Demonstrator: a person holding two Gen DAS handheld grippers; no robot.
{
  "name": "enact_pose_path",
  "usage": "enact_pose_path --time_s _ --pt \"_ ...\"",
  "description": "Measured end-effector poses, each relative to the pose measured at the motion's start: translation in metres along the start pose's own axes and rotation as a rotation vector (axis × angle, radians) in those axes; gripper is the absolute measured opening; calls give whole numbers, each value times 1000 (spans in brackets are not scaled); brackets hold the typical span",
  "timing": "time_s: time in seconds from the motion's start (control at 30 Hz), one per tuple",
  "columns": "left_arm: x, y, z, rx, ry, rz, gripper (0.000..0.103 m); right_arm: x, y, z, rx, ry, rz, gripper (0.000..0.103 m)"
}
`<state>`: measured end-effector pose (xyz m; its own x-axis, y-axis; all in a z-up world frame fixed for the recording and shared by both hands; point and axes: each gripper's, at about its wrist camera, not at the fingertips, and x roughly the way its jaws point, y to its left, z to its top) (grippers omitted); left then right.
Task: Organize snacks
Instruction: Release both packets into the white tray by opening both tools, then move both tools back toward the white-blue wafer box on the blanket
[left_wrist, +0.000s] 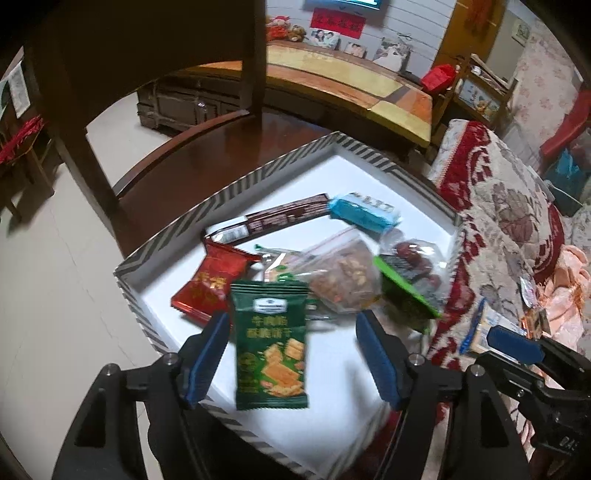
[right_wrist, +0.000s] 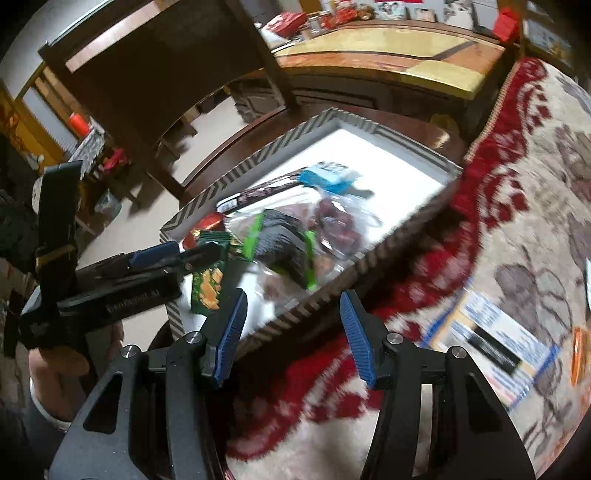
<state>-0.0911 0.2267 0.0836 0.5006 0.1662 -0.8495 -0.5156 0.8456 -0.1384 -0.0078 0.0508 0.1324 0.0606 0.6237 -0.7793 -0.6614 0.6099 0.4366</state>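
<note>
Left gripper (left_wrist: 291, 354) stands released around a green cracker packet (left_wrist: 270, 343) over the striped box (left_wrist: 173, 229); right gripper (right_wrist: 293, 332) hangs released and empty beside the box. Risk: the loose packet may catch the near rim and tip out.

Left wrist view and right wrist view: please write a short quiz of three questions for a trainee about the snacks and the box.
1. True or false: the green biscuit packet lies between the fingers of the left hand-held gripper, and no pad presses on it.
2. Which snack lies nearest the far corner of the striped box? A) blue packet B) red packet C) clear bag of nuts
3. Fill in: between the fingers of the right hand-held gripper there is ____.

Key: 1 true; 2 A; 3 nothing held, only the box edge and the patterned cloth behind.
</note>
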Motion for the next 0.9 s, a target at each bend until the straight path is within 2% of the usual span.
enact_pose_path --time_s 0.1,0.27,0.5,0.6,0.7,0.8,0.9 --pt "-6 -13 -1 17 -1 -17 80 -13 -16 -12 26 -7 -26 52" --pt "-12 -41 -7 74 2 -58 82 -40 -50 -39 95 -27 -70 52" --pt "-9 -75 -17 142 38 -89 82 -66 -119 -77 241 -37 -157 52" --pt "-7 -85 -22 163 55 -99 82 -74 -144 -84 301 -67 -155 52" --pt "-3 -95 -27 184 74 -104 82 -75 -154 -73 302 -86 -132 52" --pt "0 -103 -31 203 91 -106 82 -67 -154 -46 239 -111 -124 54" --pt "-1 -108 -34 224 98 -106 82 -48 -156 -24 199 -92 -139 57"
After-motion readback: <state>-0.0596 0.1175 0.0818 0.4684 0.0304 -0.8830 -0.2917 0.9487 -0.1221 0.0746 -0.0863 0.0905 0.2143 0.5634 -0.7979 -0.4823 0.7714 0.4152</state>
